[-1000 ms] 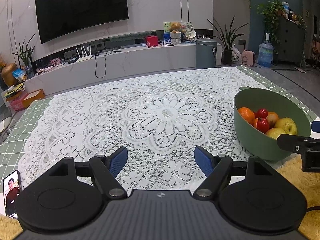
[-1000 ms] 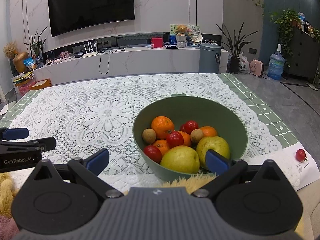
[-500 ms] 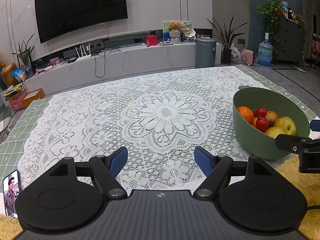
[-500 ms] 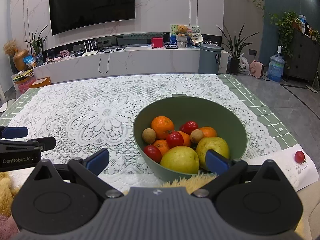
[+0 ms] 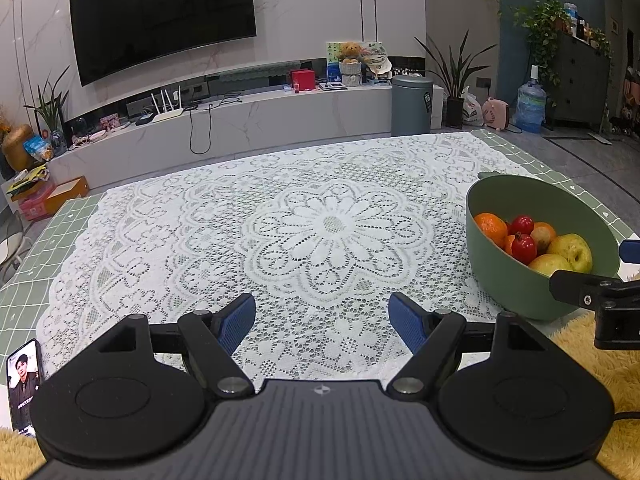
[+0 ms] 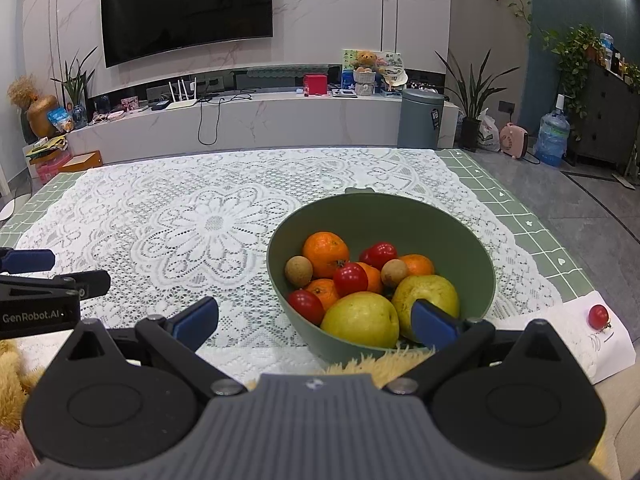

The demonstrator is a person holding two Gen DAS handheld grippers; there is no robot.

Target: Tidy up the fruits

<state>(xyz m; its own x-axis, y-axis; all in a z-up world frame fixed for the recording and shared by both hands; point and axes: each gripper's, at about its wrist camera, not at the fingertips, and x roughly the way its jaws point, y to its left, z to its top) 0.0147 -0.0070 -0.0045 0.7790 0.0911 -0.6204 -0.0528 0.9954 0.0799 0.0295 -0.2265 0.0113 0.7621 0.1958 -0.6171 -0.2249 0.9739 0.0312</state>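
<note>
Straight beyond the jaws, a black television (image 6: 187, 7) hangs on the marble wall (image 6: 340, 8) over a long console (image 6: 256, 118).

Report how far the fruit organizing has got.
Done: nothing visibly sorted yet; the oranges, tomatoes, longans and pears sit mixed in the green bowl. One red tomato lies apart on white paper at the table's right edge. In hand: nothing; the left gripper and right gripper both have open, empty jaws. Left: apparently all the sorting.
</note>
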